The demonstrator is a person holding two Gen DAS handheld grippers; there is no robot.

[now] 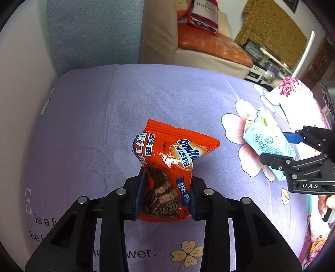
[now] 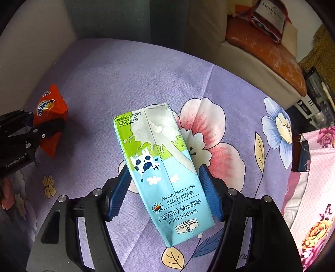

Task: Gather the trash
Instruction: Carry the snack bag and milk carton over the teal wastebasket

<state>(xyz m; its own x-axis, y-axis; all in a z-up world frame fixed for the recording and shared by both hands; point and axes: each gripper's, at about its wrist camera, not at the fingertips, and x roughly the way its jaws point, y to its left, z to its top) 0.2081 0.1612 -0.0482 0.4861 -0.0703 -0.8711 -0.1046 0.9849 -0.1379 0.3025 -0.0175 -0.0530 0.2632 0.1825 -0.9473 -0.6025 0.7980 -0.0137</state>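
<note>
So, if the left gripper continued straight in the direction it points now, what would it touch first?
Most likely the purple flowered cloth itself. The left gripper is shut on the orange snack wrapper and points steeply down, so the wrapper's far end would probably meet the fabric first. Nothing else seems to lie ahead, though depth is unclear.

Lilac floral cloth point(image 1: 88, 129) with printed lettering spread over the bench, pink rose-patterned fabric point(image 2: 312, 173) at its right edge, cream sofa with orange cushion point(image 1: 211, 45) beyond, red Hennessy bag point(image 1: 204, 14) on top.
</note>
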